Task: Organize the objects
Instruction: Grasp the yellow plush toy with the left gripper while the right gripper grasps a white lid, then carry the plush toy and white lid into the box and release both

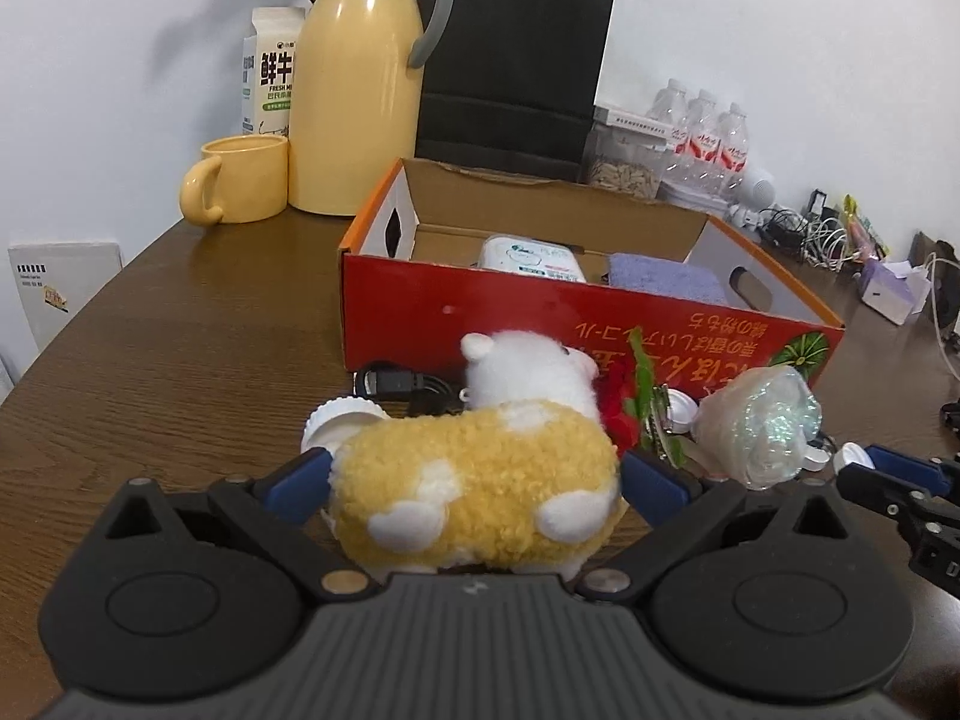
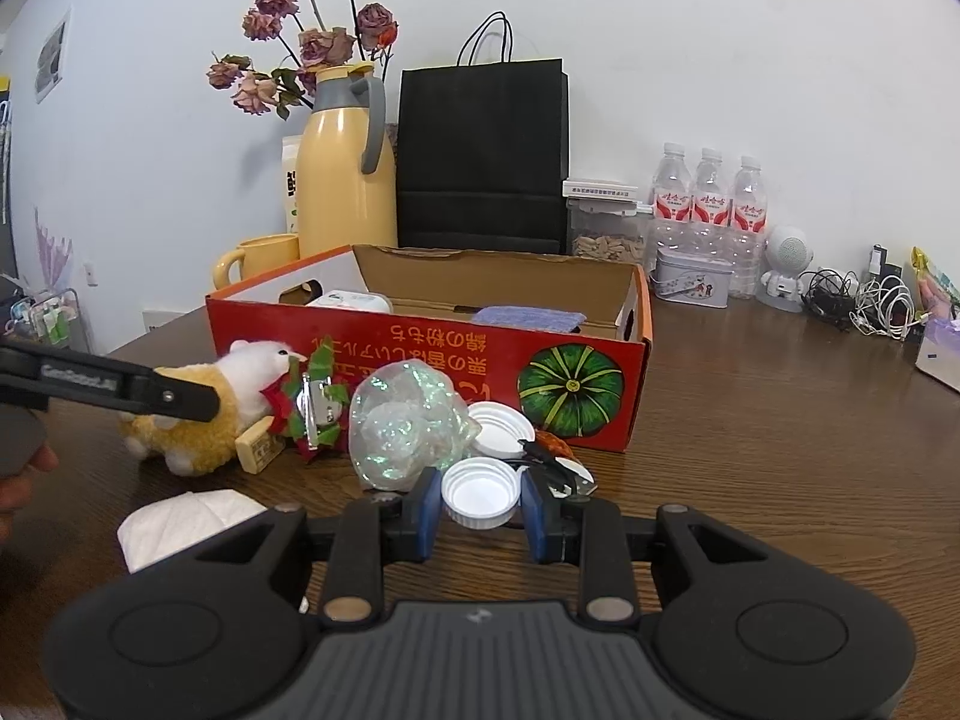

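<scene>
A yellow and white plush toy (image 1: pixel 480 480) sits on the wooden table in front of the red cardboard box (image 1: pixel 420 312). My left gripper (image 1: pixel 474 486) is closed around its body, blue pads touching both sides; it also shows in the right wrist view (image 2: pixel 192 420). My right gripper (image 2: pixel 480 504) holds a white plastic lid (image 2: pixel 480 492) between its blue pads, low over the table. The box (image 2: pixel 420 354) holds a white pack (image 1: pixel 534 258) and a purple cloth (image 1: pixel 666 282). A crumpled iridescent wrap (image 2: pixel 408 420), a red-green ornament (image 2: pixel 312 408) and a second white lid (image 2: pixel 501 429) lie by the box.
A yellow jug (image 1: pixel 354 90), yellow mug (image 1: pixel 240 186), milk carton (image 1: pixel 270 72) and black paper bag (image 1: pixel 510 60) stand behind the box. Water bottles (image 2: pixel 708 210), a tin (image 2: pixel 690 285) and cables (image 2: pixel 870 300) are at back right. A white tissue (image 2: pixel 186 522) lies front left.
</scene>
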Demonstrator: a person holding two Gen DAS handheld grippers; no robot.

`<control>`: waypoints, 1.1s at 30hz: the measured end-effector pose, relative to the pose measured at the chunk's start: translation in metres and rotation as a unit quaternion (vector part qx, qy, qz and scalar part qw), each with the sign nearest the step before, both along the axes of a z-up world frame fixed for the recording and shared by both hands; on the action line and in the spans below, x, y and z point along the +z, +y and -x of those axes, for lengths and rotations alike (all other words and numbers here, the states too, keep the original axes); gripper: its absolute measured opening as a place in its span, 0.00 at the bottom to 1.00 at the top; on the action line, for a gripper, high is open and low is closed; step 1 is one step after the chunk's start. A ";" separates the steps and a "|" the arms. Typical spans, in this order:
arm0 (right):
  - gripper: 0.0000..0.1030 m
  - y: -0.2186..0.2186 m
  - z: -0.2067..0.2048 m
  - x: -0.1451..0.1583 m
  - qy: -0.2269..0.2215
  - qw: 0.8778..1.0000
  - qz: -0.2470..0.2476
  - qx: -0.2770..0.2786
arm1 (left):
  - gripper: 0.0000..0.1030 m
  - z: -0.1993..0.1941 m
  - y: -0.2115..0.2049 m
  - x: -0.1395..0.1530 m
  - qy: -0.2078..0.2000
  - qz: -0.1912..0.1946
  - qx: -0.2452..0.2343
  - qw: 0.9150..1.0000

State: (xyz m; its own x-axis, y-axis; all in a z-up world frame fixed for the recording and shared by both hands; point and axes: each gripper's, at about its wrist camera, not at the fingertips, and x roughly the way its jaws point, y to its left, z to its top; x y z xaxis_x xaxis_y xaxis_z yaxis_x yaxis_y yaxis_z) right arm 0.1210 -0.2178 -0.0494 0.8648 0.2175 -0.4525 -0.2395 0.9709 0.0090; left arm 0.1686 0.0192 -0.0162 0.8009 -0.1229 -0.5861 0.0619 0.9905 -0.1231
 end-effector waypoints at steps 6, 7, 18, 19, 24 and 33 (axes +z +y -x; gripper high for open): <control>0.26 0.000 -0.001 0.000 0.001 1.000 -0.003 0.002 | 1.00 -0.007 -0.004 -0.005 0.005 -0.010 0.012 1.000; 0.26 0.000 0.000 0.000 0.001 1.000 -0.004 0.003 | 1.00 -0.007 -0.005 -0.006 0.005 -0.010 0.014 1.000; 0.26 0.000 -0.001 0.000 0.001 1.000 -0.004 0.002 | 0.92 0.008 -0.002 -0.004 -0.022 0.008 0.027 0.999; 0.26 0.000 -0.001 0.000 0.000 1.000 -0.004 0.002 | 0.92 0.011 -0.002 -0.002 -0.028 0.005 0.028 0.999; 0.26 0.000 0.000 0.000 -0.001 1.000 -0.005 0.002 | 0.92 0.027 -0.002 0.007 -0.054 0.001 0.037 0.998; 0.26 0.000 0.005 0.002 -0.018 1.000 -0.004 -0.001 | 0.92 0.047 0.002 0.027 -0.092 0.007 0.041 0.995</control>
State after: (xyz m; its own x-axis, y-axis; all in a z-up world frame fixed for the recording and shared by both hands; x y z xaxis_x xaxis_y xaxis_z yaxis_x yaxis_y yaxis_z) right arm 0.1155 -0.2181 -0.0476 0.8810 0.2198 -0.4190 -0.2382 0.9712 0.0086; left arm 0.1214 0.0212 0.0108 0.9022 -0.0599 -0.4272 0.0034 0.9912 -0.1320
